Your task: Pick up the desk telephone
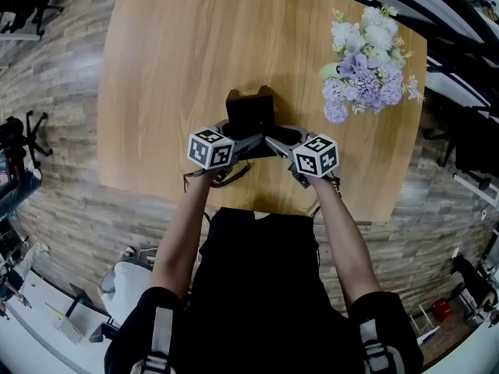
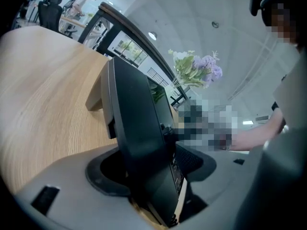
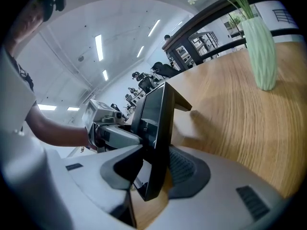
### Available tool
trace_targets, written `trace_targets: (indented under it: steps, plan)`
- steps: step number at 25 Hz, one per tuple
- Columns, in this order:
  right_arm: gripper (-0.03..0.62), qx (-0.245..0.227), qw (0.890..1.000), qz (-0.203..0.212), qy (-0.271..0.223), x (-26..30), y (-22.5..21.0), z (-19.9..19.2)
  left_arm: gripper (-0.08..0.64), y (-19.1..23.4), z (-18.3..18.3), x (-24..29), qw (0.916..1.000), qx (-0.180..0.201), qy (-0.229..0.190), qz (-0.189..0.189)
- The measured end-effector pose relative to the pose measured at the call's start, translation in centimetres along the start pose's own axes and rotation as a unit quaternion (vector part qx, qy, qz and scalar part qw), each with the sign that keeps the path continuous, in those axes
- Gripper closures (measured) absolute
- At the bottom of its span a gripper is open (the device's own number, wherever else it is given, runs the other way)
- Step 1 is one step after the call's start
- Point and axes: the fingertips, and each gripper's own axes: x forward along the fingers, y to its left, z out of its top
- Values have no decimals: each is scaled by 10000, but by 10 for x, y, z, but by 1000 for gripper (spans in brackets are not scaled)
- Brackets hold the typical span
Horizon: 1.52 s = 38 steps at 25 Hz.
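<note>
My left gripper [image 2: 154, 174] and right gripper [image 3: 152, 172] each had their jaws clamped narrowly onto the black, slab-shaped desk telephone [image 1: 251, 114], one from either side, with its dark body filling the gap between the pads; it stood tilted on edge over the near middle of the light wooden tabletop [image 1: 171, 53]; whether it touched the wood I could not tell; a pale green vase [image 3: 261, 51] of purple and white flowers [image 1: 362, 61] stood well apart to my right.
</note>
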Motion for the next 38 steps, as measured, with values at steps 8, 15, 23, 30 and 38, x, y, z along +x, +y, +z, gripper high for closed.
trace_targets:
  steps: [8,15,23,30,38]
  plan:
    - [425,-29,10000,0,-60,-1,14,6,249,-5,5,-14,9999,52,-97,-17]
    - [425,-153,9997,-38,-196,2,33,18,250,-7,13,-36,9993,-4,-365,43]
    - [425,-344,9989,35,-307,8,65,28,255,-14,18,-72,9983,144,-545,135]
    - [425,-424,9985,37,-356,10,93,23,258,-23,8,-98,9977,203,-618,171]
    - [425,-536,9978,-49,-392,-11,101,22,261,-46,10,-97,9970,330,-697,89]
